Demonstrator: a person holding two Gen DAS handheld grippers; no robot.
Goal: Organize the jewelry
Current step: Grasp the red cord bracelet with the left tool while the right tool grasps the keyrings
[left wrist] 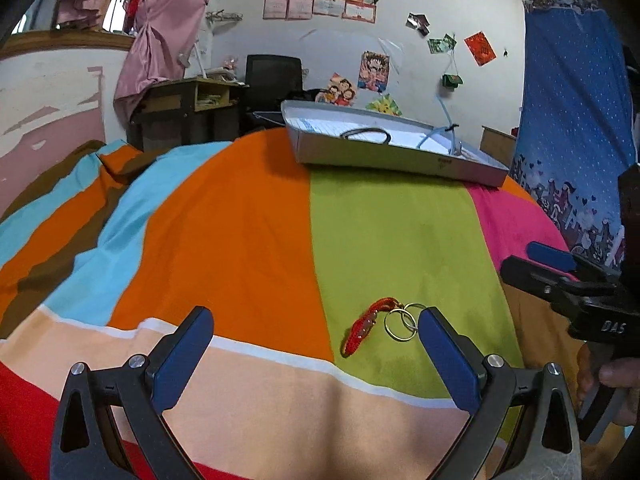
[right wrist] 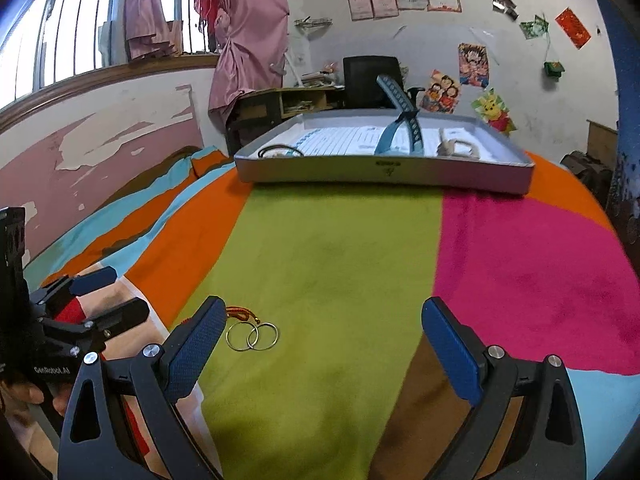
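A red woven charm (left wrist: pixel 362 330) with two gold rings (left wrist: pixel 400 322) lies on the green stripe of the bedspread, just inside my left gripper's right finger. My left gripper (left wrist: pixel 316 350) is open and empty. The rings (right wrist: pixel 252 336) also show in the right wrist view beside my right gripper's left finger; the charm is mostly hidden there. My right gripper (right wrist: pixel 324 346) is open and empty. A shallow grey tray (right wrist: pixel 384 170) at the far end of the bed holds a blue watch strap (right wrist: pixel 400 120), a dark bangle (right wrist: pixel 280 151) and a pale item (right wrist: pixel 456 146).
The striped bedspread (left wrist: pixel 248 240) covers the bed. A desk (right wrist: pixel 280 108) and black chair (right wrist: pixel 372 76) stand behind the tray by the wall. A blue curtain (left wrist: pixel 576 120) hangs at right. The other gripper (left wrist: pixel 568 292) shows at the right edge of the left wrist view.
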